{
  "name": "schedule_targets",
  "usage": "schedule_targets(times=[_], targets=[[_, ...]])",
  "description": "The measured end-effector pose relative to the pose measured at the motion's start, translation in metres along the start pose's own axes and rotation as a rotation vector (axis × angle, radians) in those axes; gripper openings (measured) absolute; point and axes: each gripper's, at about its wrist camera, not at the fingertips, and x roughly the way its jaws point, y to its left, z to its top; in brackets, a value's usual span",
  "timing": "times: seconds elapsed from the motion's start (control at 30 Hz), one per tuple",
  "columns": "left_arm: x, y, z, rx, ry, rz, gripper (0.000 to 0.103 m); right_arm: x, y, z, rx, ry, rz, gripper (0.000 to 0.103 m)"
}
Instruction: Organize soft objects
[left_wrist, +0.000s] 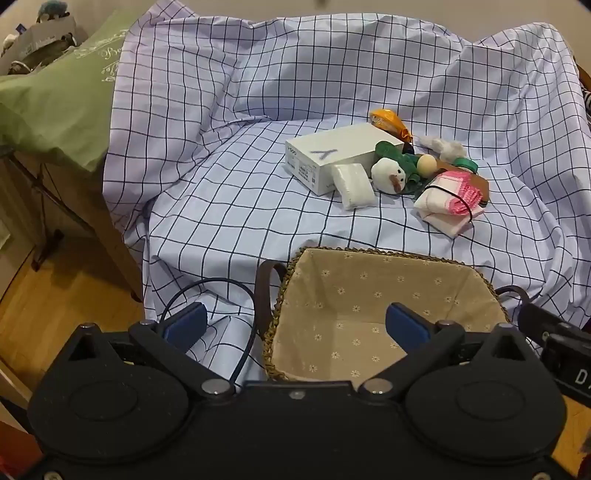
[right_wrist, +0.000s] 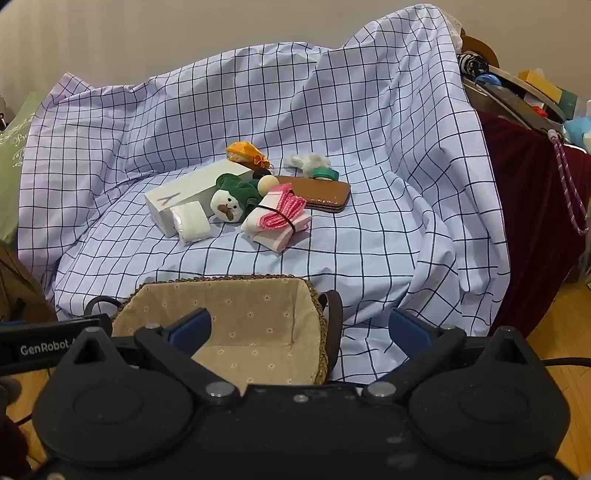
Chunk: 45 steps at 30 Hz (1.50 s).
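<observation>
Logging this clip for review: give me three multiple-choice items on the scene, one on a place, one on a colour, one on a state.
1. Where does the white tissue pack lie?
A. in the basket
B. against the white box
C. on the floor

2. What colour is the cloth of the banded bundle?
A. pink and white
B. blue
C. black

3. What is the state of the basket?
A. holds the snowman plush
B. covered by a lid
C. nothing inside

Key: 1 B, the pack leans on the box's near end on the checked sheet; 2 A, pink and white folds under a dark band; 3 C, only its flowered lining shows, and the snowman plush is still on the sheet.
</observation>
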Motion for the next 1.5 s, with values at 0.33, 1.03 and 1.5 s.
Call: schedule_targets(times=[0.33, 1.03, 1.5], targets=[[0.0044, -0.0024, -0.0058, 0.016, 0.028, -0.017, 0.1, 0.0004, 0.0009, 0.0005, 0.0, 0.008, 0.004, 0.103], [0.0051, 0.0, -0.0061, -0.005, 0.048, -0.023, 0.1, 0.0002, 0.0054, -0.0015, -0.011, 0.015, 0.01, 0.103], [0.0061, 0.0004, -0.0072, -0.009, 0.054, -0.022, 0.1, -0.0001, 0.0059, -0.0018, -0.012, 0.016, 0.01, 0.103]])
